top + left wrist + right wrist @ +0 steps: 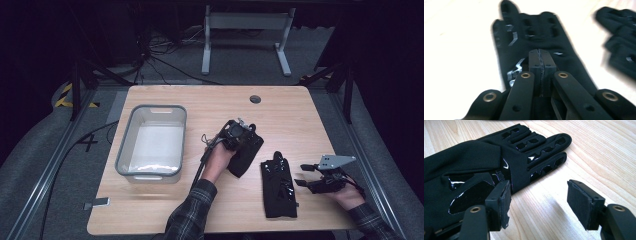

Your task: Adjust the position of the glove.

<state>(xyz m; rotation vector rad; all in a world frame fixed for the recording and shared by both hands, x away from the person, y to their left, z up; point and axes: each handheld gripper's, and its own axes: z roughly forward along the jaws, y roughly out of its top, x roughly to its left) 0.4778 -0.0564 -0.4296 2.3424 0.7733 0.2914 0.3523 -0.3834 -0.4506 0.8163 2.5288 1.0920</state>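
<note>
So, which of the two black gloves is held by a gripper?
The glove near the table's middle: the left gripper is shut on its cuff. The other glove lies flat on the table, beside the open right gripper, untouched.

bin [152, 141] left; two gloves [278, 187] right, seemingly apart

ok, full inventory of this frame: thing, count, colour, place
glove held by left gripper: 1, black with glossy grip print, centre of table, pinched at the cuff
glove lying flat: 1, black with glossy grip print, right of centre, fingers pointing away
bin: 1, white with grey rim, left part of table, nothing visible inside
table: 1, light wood, round grommet at far edge
frame on floor: 1, grey, beyond the table
left gripper: 1, black, jaws shut on the glove
right gripper: 1, black, jaws open beside the flat glove
</note>
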